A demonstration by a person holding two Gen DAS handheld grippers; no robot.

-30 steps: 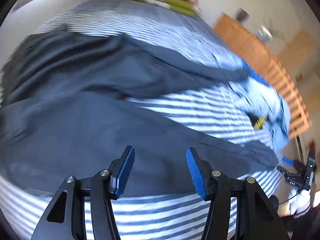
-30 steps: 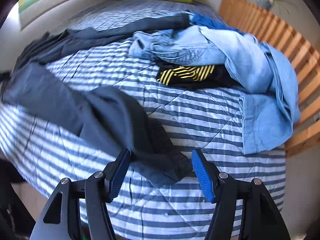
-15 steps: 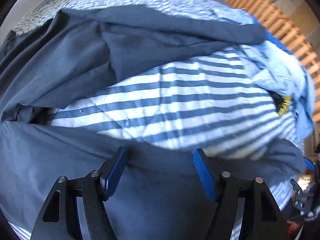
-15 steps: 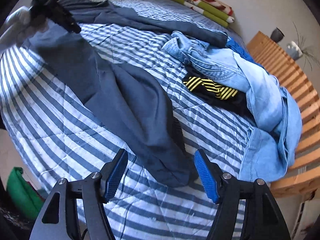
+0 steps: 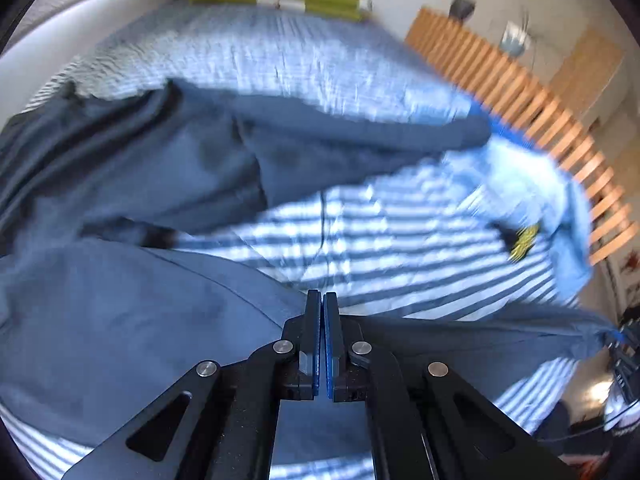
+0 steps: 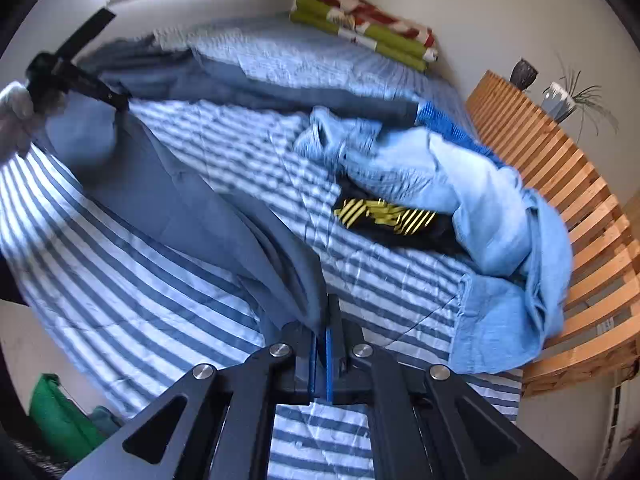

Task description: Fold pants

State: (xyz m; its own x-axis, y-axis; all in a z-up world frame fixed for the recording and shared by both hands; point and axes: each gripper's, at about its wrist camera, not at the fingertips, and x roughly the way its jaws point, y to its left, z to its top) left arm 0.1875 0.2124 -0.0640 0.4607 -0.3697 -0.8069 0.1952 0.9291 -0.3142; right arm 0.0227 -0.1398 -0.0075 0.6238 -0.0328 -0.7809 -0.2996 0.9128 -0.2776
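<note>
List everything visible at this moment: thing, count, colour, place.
pants: one, dark grey-blue, spread across the bed, near leg pinched at both ends
bedspread: one, blue and white stripes, covering the bed
denim garments: pile, light blue, right side of the bed
black garment: one, yellow stripes, under the denim
folded blanket: one, green, red and white, head of the bed
slatted frame: one, wood, right of the bed
left claw: shut on pants
right claw: shut on pants
</note>
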